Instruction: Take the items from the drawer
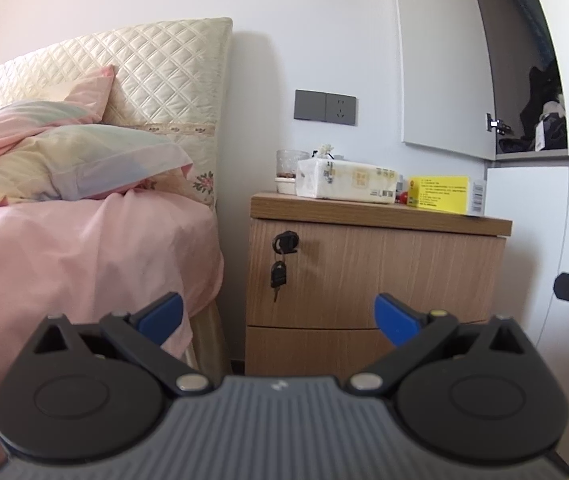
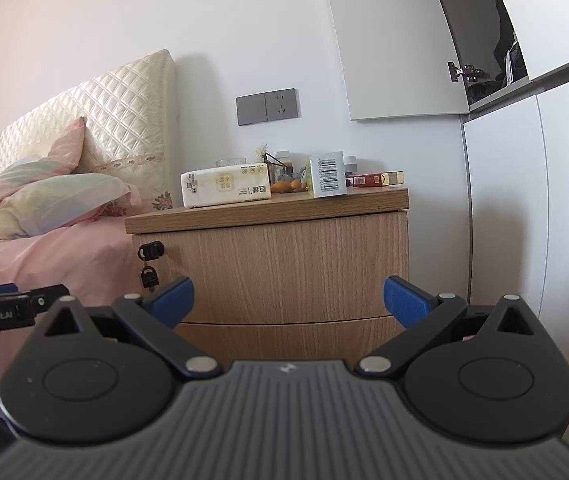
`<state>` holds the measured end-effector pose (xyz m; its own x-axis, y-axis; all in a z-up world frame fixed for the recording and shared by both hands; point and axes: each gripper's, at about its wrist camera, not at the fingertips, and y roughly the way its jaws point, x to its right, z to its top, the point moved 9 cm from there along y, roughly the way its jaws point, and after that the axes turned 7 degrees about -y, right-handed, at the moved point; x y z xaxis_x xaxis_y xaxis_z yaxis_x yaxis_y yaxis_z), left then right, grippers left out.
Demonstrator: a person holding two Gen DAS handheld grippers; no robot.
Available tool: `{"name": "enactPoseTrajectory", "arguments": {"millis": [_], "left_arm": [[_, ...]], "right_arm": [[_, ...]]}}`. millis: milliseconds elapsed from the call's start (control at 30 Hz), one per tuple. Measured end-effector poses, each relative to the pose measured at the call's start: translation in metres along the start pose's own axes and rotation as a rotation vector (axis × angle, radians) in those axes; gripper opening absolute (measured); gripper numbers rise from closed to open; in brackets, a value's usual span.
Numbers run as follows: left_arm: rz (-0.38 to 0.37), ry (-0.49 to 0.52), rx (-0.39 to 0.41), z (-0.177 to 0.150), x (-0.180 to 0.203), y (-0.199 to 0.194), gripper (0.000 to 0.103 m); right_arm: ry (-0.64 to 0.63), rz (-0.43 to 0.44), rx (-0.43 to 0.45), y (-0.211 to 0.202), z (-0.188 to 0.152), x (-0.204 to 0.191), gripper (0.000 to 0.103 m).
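Wood-grain bedside cabinet stands between the pink-covered bed and the white wardrobe, and both of its drawers are pushed in flush: the upper drawer, with a key hanging from the lock at its 9 o'clock edge, and the lower drawer beneath the seam. Whatever is inside is hidden, so I cannot tell what items remain there. On top sit a tissue pack, a yellow box and a red packet; whether any of these came out of a drawer cannot be judged.

Left gripper is spread wide with nothing between its blue pads, aimed at the cabinet front from a little way off. Right gripper is likewise wide apart and empty, squared up to the upper drawer face, probably to keep both claws ready for a pull. This closed, level arrangement would suit a drawer yet to be opened or one shut again after emptying
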<state>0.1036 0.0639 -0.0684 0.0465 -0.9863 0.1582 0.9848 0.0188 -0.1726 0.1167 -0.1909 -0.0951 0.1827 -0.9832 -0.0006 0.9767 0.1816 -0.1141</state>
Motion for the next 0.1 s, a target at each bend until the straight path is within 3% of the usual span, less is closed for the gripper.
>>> {"name": "enactPoseTrajectory", "arguments": {"millis": [100], "left_arm": [[-0.008, 0.005, 0.000, -0.0001, 0.0018, -0.0003, 0.103]], "right_arm": [[0.002, 0.000, 0.000, 0.0001, -0.0002, 0.0000, 0.103]]}}
